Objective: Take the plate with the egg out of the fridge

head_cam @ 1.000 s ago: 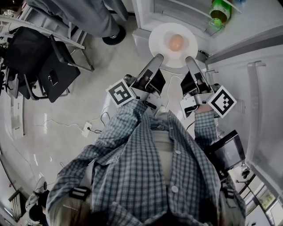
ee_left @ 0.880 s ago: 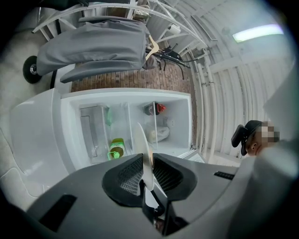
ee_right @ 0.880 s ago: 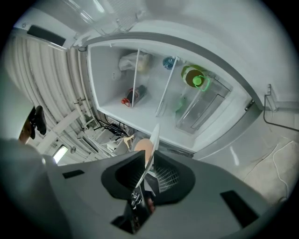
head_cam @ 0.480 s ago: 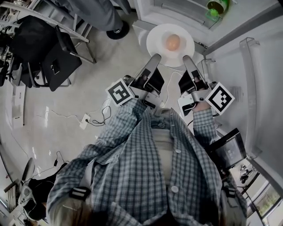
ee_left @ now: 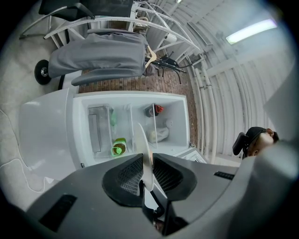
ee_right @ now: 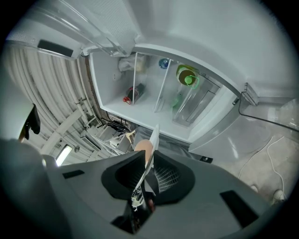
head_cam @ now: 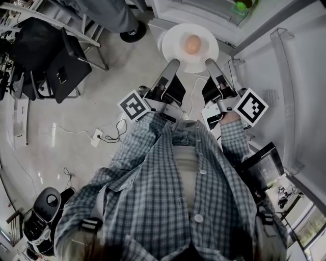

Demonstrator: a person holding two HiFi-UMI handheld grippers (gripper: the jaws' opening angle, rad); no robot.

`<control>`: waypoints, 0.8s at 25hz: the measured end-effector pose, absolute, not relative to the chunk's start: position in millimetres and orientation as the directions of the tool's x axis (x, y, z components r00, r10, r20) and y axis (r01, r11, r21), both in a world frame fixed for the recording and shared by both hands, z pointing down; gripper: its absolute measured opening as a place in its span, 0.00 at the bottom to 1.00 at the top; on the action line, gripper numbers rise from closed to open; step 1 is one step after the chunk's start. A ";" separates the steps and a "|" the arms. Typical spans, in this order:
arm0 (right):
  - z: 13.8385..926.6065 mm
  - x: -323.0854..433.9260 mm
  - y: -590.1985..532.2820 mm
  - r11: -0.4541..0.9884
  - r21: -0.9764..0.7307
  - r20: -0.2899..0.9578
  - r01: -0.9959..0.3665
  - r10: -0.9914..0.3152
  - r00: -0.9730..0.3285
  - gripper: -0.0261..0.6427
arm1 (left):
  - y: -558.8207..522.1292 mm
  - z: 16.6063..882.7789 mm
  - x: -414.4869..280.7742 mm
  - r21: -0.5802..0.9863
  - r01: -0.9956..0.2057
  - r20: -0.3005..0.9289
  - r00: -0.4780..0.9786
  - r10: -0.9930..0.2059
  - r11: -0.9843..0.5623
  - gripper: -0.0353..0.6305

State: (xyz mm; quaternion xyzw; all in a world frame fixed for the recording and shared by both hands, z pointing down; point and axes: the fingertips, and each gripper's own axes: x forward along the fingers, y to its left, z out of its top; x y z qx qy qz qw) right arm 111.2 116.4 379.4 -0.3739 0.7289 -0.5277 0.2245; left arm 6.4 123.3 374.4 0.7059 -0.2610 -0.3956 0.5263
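Observation:
A round white plate (head_cam: pixel 175 45) with a brown egg (head_cam: pixel 192 44) on it hangs in the air in front of the open fridge (head_cam: pixel 204 12). My left gripper (head_cam: pixel 172 63) is shut on the plate's near left rim, my right gripper (head_cam: pixel 210 63) on its near right rim. In the left gripper view the plate (ee_left: pixel 142 151) shows edge-on, pinched in my left gripper (ee_left: pixel 147 183). In the right gripper view the plate (ee_right: pixel 152 142) is also edge-on in my right gripper (ee_right: pixel 145 170), with the egg (ee_right: pixel 144 150) beside it. The fridge (ee_left: pixel 135 122) stands open behind, and the fridge (ee_right: pixel 159 93) holds several items.
A green-capped bottle (head_cam: pixel 239 7) stands in the fridge, also seen as the bottle (ee_left: pixel 118 147) and the bottle (ee_right: pixel 187 75). The white fridge door (head_cam: pixel 285 86) stands open on the right. A person's shoe (head_cam: pixel 128 33) and black chairs (head_cam: pixel 56 66) are at left; cables (head_cam: pixel 109 135) lie on the floor.
The plate with the egg, held by both grippers, has drawn further back from the fridge, and the fridge has slid toward the view's top edge.

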 end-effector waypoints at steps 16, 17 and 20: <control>377.5 112.3 117.3 0.177 -0.936 0.055 -0.304 -0.781 -0.623 0.13 | 125.7 373.4 8.4 0.947 0.050 -0.292 0.551 -0.782 -0.319 0.16; 377.0 112.6 118.2 0.178 -0.936 0.053 -0.303 -0.781 -0.622 0.13 | 126.5 373.3 9.0 0.946 0.051 -0.293 0.550 -0.782 -0.319 0.16; 379.1 111.2 115.5 0.174 -0.937 0.056 -0.303 -0.781 -0.623 0.13 | 123.5 374.0 7.8 0.947 0.055 -0.294 0.549 -0.783 -0.317 0.16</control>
